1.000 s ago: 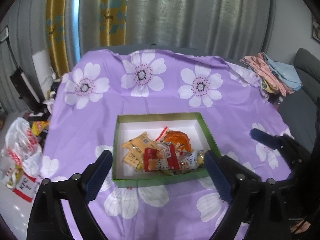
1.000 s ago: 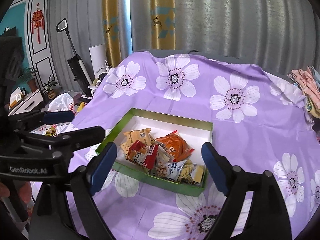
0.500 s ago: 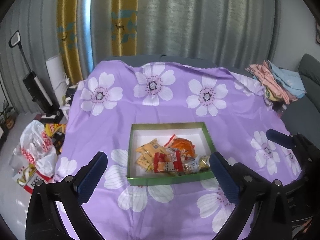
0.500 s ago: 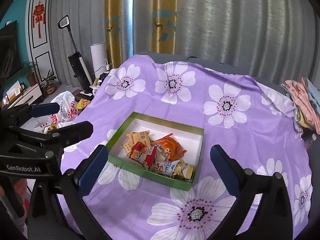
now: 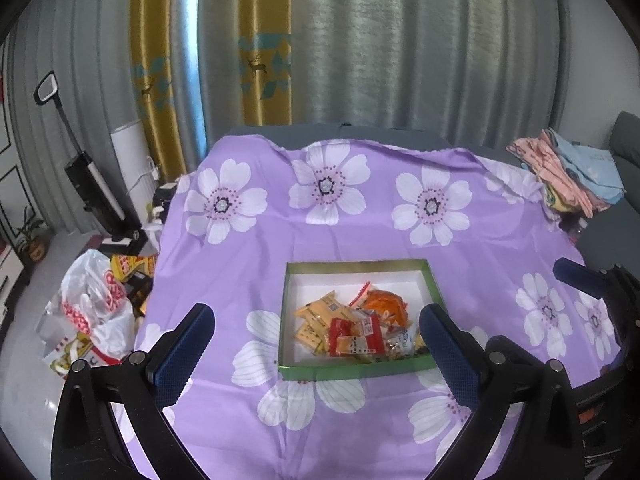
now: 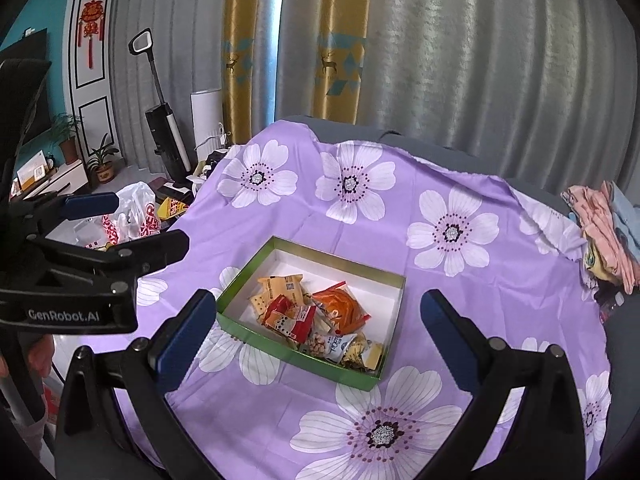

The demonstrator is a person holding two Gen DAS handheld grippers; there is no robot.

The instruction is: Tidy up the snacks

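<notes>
One "GenRobot.AI" label (left tongs)

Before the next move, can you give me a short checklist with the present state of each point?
1. Left claw open and holding nothing: ok.
2. Right claw open and holding nothing: ok.
3. Green box flat on the purple cloth: ok.
4. Snack packets all inside the box, none on the cloth: ok.
5. Packets sorted by kind: not ok, they lie in one mixed heap.
6. Task finished or another step waiting: cannot tell.
</notes>
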